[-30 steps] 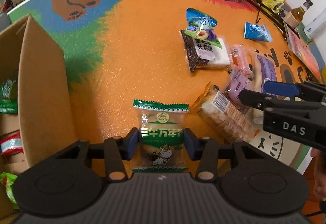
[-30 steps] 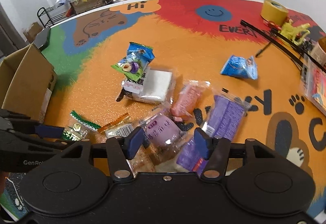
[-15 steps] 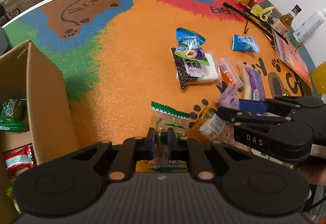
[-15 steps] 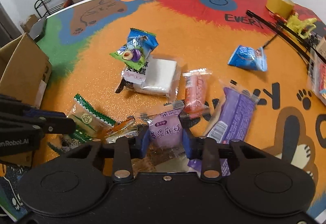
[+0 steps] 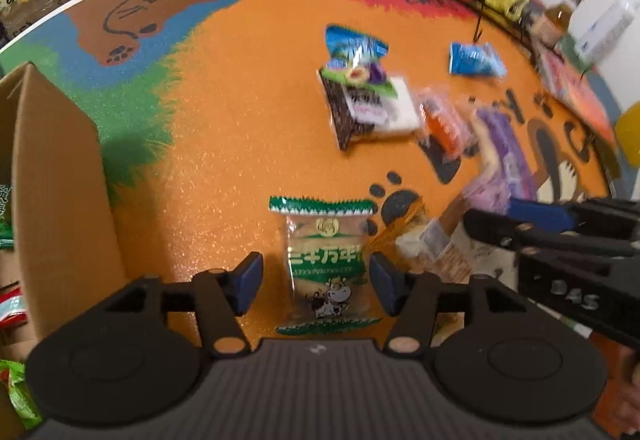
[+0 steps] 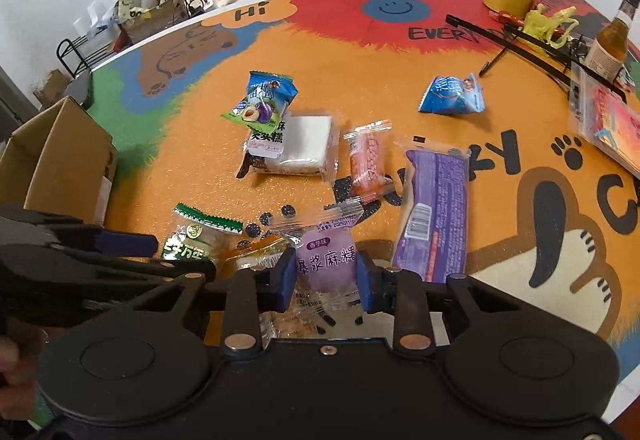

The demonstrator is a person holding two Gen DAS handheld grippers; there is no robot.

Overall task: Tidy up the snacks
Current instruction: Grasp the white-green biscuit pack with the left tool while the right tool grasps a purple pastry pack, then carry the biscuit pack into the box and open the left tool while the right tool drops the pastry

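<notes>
The green-edged snack packet [image 5: 326, 266] lies flat on the orange table mat [image 5: 240, 128] in the lower middle of the left wrist view, its long axis running up the frame, serrated green ends at top and bottom and a small cartoon cow near the lower end. The left gripper [image 5: 316, 282] straddles it; its jaws have just been opening and now stand apart, with a gap between each pad and the wrapper.

In the right wrist view the right gripper [image 6: 325, 276] is clamped on the purple mochi packet [image 6: 326, 260], lower centre, both blue pads pressing its sides; its jaws have just been closing. The Chinese characters on the packet read upright across the frame, and the crimped end points to the upper right.

At the left edge of the left wrist view stands an open cardboard box [image 5: 52, 200], with green and red wrappers [image 5: 12, 314] inside; their print is too cut off to read.

The mat shows "Hi" [image 6: 250, 13] and "EVERY" [image 6: 442, 34]. The right gripper's body, at the right of the left view, carries the letters "DAS" [image 5: 574, 294].
</notes>
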